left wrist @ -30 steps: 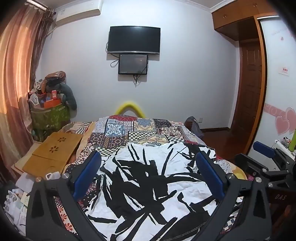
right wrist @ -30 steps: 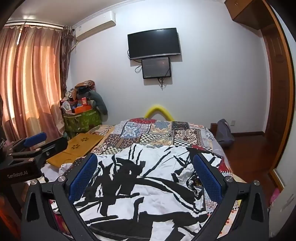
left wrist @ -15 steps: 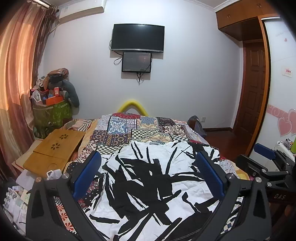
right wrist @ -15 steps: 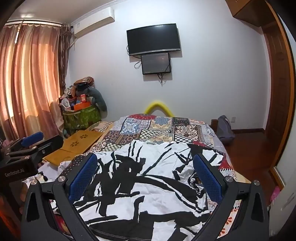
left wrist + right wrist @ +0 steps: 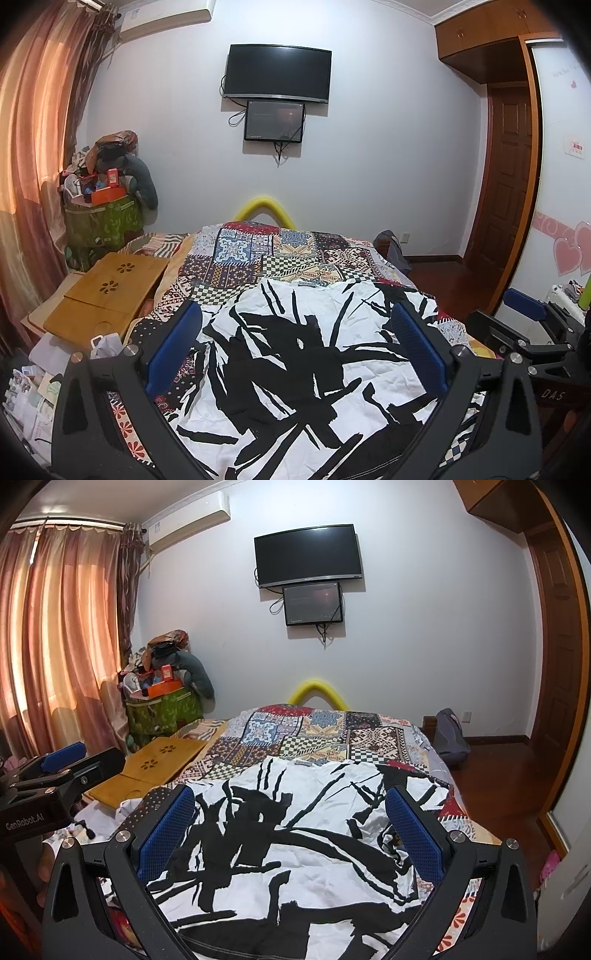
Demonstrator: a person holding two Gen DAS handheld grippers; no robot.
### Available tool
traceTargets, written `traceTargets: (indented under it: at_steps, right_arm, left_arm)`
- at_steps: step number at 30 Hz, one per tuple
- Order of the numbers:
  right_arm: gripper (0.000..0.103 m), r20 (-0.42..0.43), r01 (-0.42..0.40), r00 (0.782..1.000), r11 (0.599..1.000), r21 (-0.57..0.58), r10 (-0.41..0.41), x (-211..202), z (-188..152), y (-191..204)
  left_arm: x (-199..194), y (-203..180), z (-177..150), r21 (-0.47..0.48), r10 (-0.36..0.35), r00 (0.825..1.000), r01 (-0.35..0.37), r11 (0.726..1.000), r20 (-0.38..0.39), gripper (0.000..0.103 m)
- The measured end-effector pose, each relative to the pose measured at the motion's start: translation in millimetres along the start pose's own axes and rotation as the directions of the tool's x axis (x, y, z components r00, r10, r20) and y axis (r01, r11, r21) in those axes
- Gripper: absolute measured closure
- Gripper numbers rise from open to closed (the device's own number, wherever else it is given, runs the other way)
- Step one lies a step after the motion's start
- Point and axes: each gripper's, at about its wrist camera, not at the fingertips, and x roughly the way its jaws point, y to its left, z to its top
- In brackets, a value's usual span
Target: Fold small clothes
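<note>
**Printed shirt spread on the quilt, both claws wide**

Where the patchwork quilt (image 5: 280, 254) covers the bed, a white garment (image 5: 295, 369) with bold black brush-stroke markings lies spread on its near half, the cotton lightly creased and its neckline turned toward the far wall. A stitched hem runs along the near edge in the right wrist view. The left gripper (image 5: 297, 347) hangs over it with its fingers far apart, holding nothing; their blue pads (image 5: 173, 347) are ribbed and set on angular black arms. The right gripper (image 5: 290, 830) hangs over the same cloth, likewise spread wide and holding nothing, its pads (image 5: 166, 834) finely dimpled. Each gripper shows at the edge of the other's view. Left of the bed lies a flat wooden tray (image 5: 107, 288) with flower-shaped cutouts. Beyond the bed's far end a yellow foam arch (image 5: 264, 210) curves up, under a dark television (image 5: 277, 72) mounted on the pale wall. Pink curtains (image 5: 59, 635) fall in soft folds at the left.
</note>
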Motion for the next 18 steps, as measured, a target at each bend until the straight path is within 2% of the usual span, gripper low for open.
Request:
traceTargets:
  at_steps: [18]
  right_arm:
    - [0.000, -0.002, 0.001, 1.000, 1.000, -0.001, -0.001, 0.2, 0.9, 0.2]
  left_arm:
    - [-0.6, 2.5, 2.9, -0.007, -0.002, 1.000, 0.002, 1.000, -0.001, 0.000]
